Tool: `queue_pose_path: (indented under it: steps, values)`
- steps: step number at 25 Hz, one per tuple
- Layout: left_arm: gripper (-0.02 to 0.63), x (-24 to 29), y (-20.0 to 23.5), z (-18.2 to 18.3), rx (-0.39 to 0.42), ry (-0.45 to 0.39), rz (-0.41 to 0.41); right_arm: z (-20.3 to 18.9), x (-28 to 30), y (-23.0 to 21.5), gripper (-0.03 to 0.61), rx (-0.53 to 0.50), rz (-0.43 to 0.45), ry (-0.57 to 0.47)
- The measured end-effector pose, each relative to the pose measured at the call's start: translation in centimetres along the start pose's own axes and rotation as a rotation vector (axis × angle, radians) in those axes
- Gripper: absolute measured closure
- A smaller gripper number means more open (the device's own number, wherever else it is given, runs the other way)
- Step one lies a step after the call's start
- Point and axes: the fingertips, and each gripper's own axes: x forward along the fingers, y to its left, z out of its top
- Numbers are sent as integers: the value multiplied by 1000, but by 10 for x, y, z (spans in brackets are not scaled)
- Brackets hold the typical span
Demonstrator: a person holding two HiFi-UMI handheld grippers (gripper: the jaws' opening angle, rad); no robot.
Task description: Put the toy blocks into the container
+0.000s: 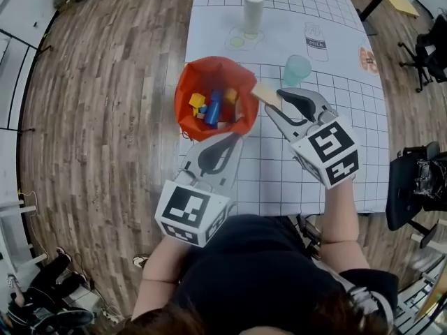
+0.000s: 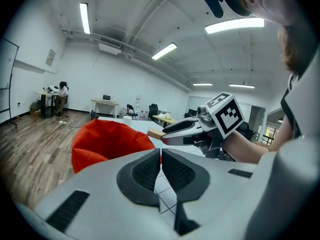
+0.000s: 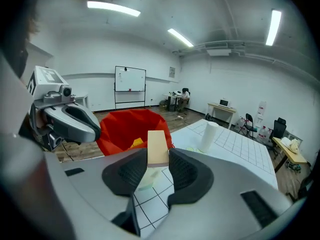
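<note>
Red and floppy, the container (image 1: pixel 183 100) sits by the left edge of the worktop (image 1: pixel 279 180). Some blocks (image 1: pixel 209 107) lie inside it: a yellow one, a blue one, an orange one and a few more. That part of the job looks done.

One more block (image 1: pixel 265 94) is not in yet. It is pale wood, long and flat. The right tongs (image 1: pixel 276 102) squeeze it near one end, with a pad on each side. The block is up in the air, just beside the right rim of the container. It is not over the hole yet.

The long way of the block runs the same way as the tongs. Its free end sticks out past the tips and points at the container. In the head view that is up and to the left.

The left tongs (image 1: pixel 232 138) are pressed together with nothing between them. They are close to the near side of the container. I cannot tell if they touch it.

I see no other loose blocks on the worktop, only a cup (image 1: pixel 297 68) and a white tube (image 1: pixel 253 12) farther back. So I think this is the last block, or close to it. What is left is to bring it over the hole and let it drop.
</note>
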Motion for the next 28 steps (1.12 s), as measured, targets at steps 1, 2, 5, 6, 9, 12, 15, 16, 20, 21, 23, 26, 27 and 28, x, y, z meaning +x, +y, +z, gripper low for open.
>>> queue_pose_path:
  steps: [1,2,5,6,9,12,15,16,20,21,23,26,27,28]
  values:
    - [584,-4,3,-2,-6,-2,10,6,5,5,426,-13,16,-9]
    - [584,-8,5,-3,-13,-4,19,10,10,11,426,-26,33,-15]
    - [584,-18,14,-7,-37,-9,40,20,25,27,426,-57,81,-19]
    - [584,-22,18,-8,-42,-9,46,24,30,33,426,-67,96,-21]
    - [584,-29,25,-11,-54,-11,63,35,42,48,426,-101,117,-40]
    - [583,-33,29,-13,-64,-13,70,37,53,53,426,-110,91,-42]
    - [583,-34,31,-14,-66,-10,75,31,59,56,426,-115,88,-16]
    - [584,-35,31,-14,-66,-8,76,29,59,57,426,-111,92,-15]
    - [583,-35,33,-16,-68,-8,71,26,56,56,439,-93,87,-16]
    - [584,-35,33,-16,-67,-8,69,26,55,55,441,-89,81,-17]
    - [583,-34,32,-15,-63,-7,60,27,52,54,446,-80,70,-21]
    - [584,-33,29,-14,-54,-7,43,26,44,51,458,-62,41,-29]
    - [584,-33,28,-14,-50,-8,37,25,41,50,463,-55,28,-33]
    - [584,-32,26,-13,-45,-8,31,24,37,48,467,-45,12,-37]
